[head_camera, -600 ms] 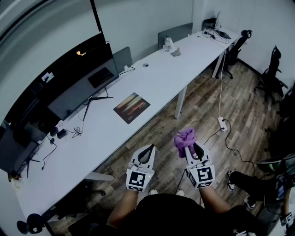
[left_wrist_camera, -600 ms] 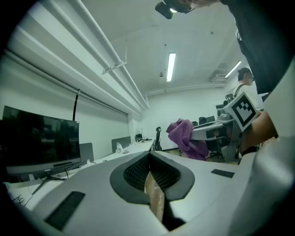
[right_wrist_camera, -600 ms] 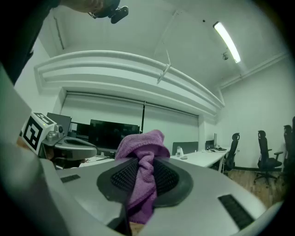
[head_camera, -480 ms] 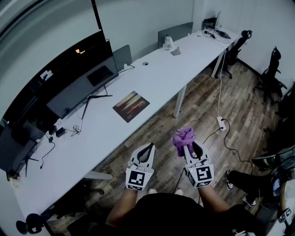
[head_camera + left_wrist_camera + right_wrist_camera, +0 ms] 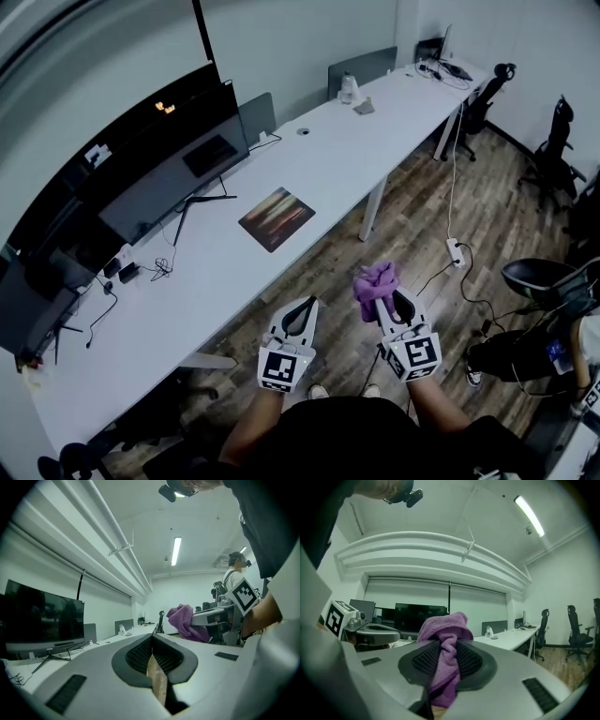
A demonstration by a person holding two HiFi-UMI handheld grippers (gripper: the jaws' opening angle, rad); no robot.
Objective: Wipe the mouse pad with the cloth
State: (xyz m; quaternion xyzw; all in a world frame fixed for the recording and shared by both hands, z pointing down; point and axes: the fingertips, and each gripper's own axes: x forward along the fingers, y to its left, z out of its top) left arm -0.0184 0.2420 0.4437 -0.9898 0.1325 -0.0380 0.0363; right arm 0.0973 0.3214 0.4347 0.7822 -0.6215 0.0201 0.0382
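A dark mouse pad with an orange-brown print lies flat on the long white desk, in front of the monitor. My right gripper is shut on a bunched purple cloth, held in the air over the wooden floor, well short of the desk. The cloth also shows in the left gripper view. My left gripper hovers beside the right one, shut with nothing between its jaws. Both grippers are far from the mouse pad.
A wide dark monitor stands behind the pad, with cables to its left. Small items sit at the desk's far end. A power strip and cable lie on the floor. Office chairs stand at right; a seated person's leg is nearby.
The head view has shifted slightly, so the desk and pad sit a little more to the right. An office chair has come into view at the right. Both grippers hold the same pose.
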